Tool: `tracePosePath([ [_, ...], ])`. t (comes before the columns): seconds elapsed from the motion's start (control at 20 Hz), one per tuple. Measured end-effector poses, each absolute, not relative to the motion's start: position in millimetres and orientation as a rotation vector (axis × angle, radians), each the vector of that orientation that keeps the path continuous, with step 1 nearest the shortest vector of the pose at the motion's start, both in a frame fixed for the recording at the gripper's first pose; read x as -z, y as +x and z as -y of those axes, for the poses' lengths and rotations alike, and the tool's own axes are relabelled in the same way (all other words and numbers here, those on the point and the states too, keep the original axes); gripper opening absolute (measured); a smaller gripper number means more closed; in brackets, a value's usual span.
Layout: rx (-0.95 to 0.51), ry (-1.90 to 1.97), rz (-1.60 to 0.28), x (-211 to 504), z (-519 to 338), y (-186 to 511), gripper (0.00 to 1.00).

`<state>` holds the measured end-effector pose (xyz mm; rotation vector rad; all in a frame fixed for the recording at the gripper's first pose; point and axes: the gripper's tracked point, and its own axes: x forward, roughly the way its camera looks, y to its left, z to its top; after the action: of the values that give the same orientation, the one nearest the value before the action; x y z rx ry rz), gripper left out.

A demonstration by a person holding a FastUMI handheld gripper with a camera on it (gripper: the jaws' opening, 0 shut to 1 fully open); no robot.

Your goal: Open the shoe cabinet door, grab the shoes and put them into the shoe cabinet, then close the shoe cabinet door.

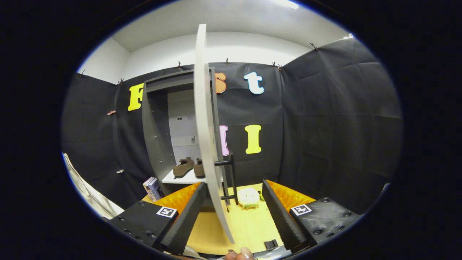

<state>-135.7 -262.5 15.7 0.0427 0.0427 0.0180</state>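
We hold the hand-held gripper (234, 216) wide open, gripping nothing, around the cabinet door (205, 126) edge; 2 shoes (188, 167) sit inside.

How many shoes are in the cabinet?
2. One brown shoe lies on the cabinet shelf; the second shoe sits beside it, partly hidden by the open door between the open hand-held gripper's fingers.

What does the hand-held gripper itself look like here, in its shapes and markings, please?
The hand-held gripper has two long, wedge-shaped fingers with ribbed inner faces. Each is mounted on a black block studded with screws, and each block carries a small square black-and-white marker. An orange part sits behind each finger. No cables are visible.
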Motion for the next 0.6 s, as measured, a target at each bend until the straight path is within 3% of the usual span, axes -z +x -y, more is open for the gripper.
tracePosePath([
  [0.45,-0.240,0.084,-0.119,1.3,253.4,-85.7,0.98],
  [0.6,-0.248,0.096,-0.136,5.5,250.6,-81.2,0.98],
])
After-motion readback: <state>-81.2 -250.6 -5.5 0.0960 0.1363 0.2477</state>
